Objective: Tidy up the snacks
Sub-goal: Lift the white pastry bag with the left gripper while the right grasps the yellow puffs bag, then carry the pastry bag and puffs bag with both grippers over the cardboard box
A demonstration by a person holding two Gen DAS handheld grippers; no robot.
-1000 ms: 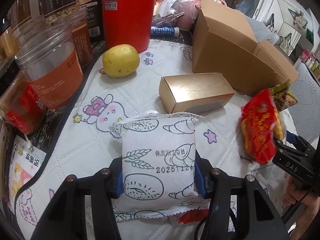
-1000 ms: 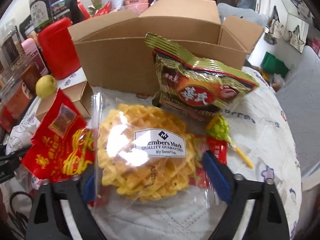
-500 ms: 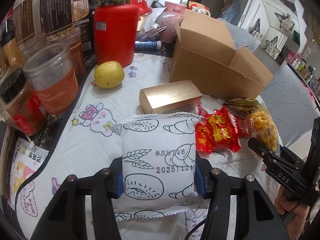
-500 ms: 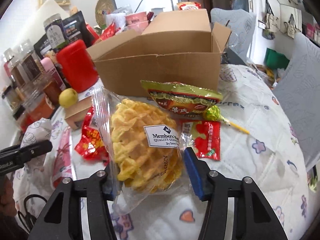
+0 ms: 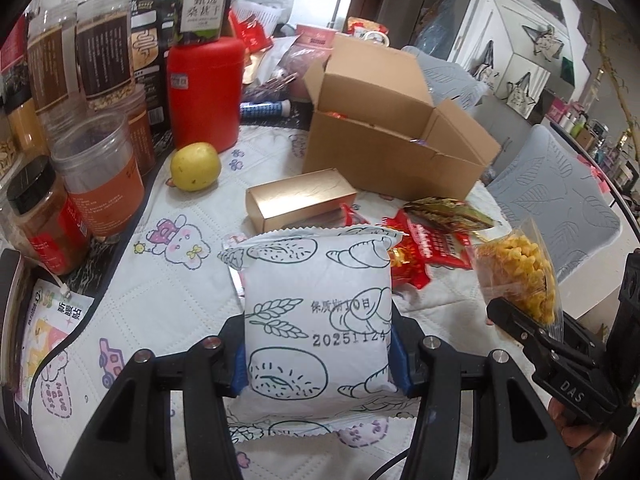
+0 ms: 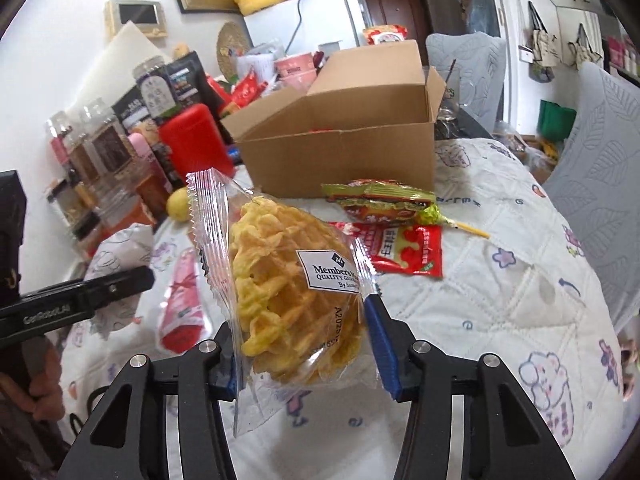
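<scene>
Bright, even daylight; soft shadows, strong fisheye bending with dark corners, background slightly blurred.

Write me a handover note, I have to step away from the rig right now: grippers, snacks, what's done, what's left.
Left gripper: shut on the white bread packet, lifted off the table.
Right gripper: jaws just closed on the waffle packet, also lifted.
Cardboard box: open, something red already inside.
Left on the quilted cloth: gold box, red packets, green-gold packet, lollipop.
Next, probably: drop both held packets into the box.
</scene>
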